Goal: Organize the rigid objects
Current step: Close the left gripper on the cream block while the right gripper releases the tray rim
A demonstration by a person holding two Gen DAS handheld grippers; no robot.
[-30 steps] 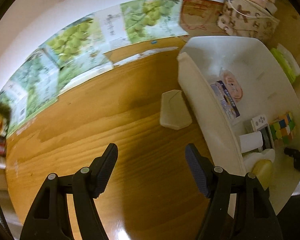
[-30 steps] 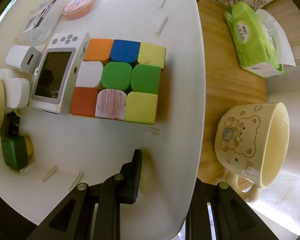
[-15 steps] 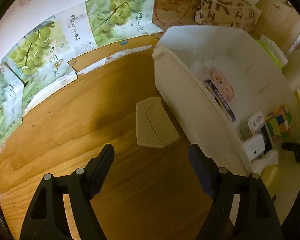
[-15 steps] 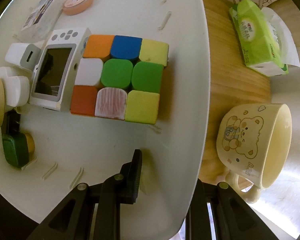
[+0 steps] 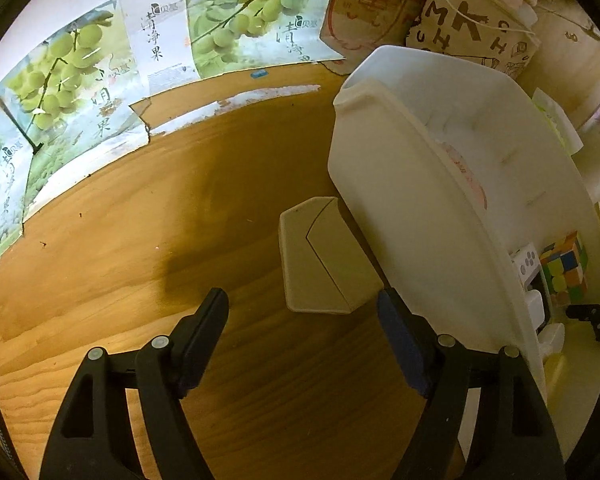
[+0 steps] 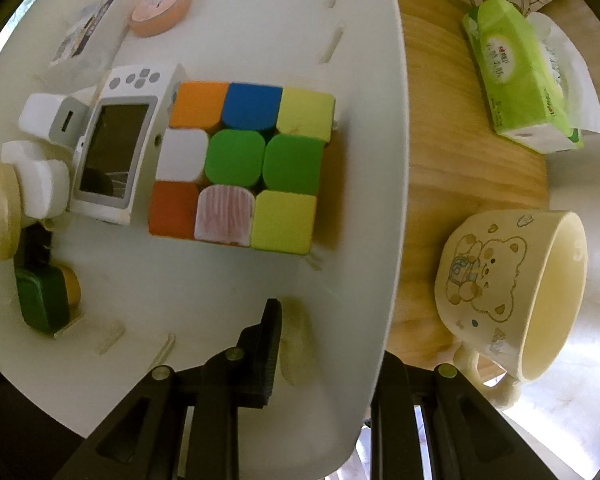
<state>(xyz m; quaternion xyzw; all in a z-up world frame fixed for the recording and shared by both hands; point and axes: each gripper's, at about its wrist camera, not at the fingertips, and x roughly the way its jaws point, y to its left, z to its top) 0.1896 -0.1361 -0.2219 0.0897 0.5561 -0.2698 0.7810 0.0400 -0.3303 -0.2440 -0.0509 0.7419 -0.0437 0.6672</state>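
**Two grippers, two jobs: one pins the bin, one lines up on the case**

Two tools share the work. The right gripper points straight down with its jaws nipped on the rim of the white storage bin, one finger inside the wall, the other outside. That grip looks like bracing, holding the bin steady for the next arrival. Inside, things sit packed along one side: a scrambled puzzle cube touching a small white handheld console, white plugs beyond it, a green block lower down.

Over on the wooden table, the left gripper tilts steeply down, jaws just widened and empty, with nothing between the pads. Just ahead lies the beige flap case, flat on the wood, hard beside the bin's outer wall. My read: it's the next piece in, and that tight spot calls for a careful straddle.

A bear mug and a green tissue pack wait outside the bin.
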